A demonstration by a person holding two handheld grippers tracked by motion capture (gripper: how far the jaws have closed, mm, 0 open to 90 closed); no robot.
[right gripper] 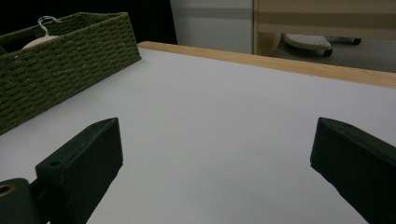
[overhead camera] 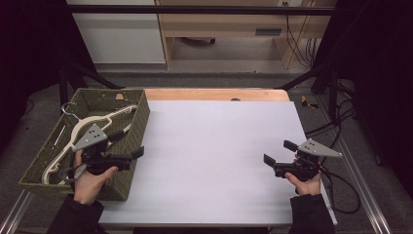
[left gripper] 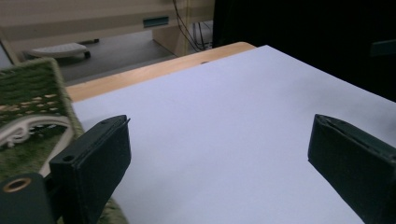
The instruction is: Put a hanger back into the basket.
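Cream wooden coat hanger (overhead camera: pixel 85 127) lies in the green woven basket (overhead camera: pixel 138 122) at table's 9 o'clock; left gripper (overhead camera: pixel 127 144) over basket's near-right corner, fingers wide, empty (hanger untouched); right gripper (overhead camera: pixel 278 152) at 4 o'clock, fingers wide, empty.

Cream plastic hanger (overhead camera: pixel 83 127), metal hook at far left, lying flat inside green woven basket (overhead camera: pixel 139 119), left of tabletop.

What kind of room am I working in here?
Probably a lab or office set up for recording. A white-topped table stands inside a black frame, cables trail along the floor, and a plain wooden desk stands behind. A woven basket holding a hanger sits at the table's left.
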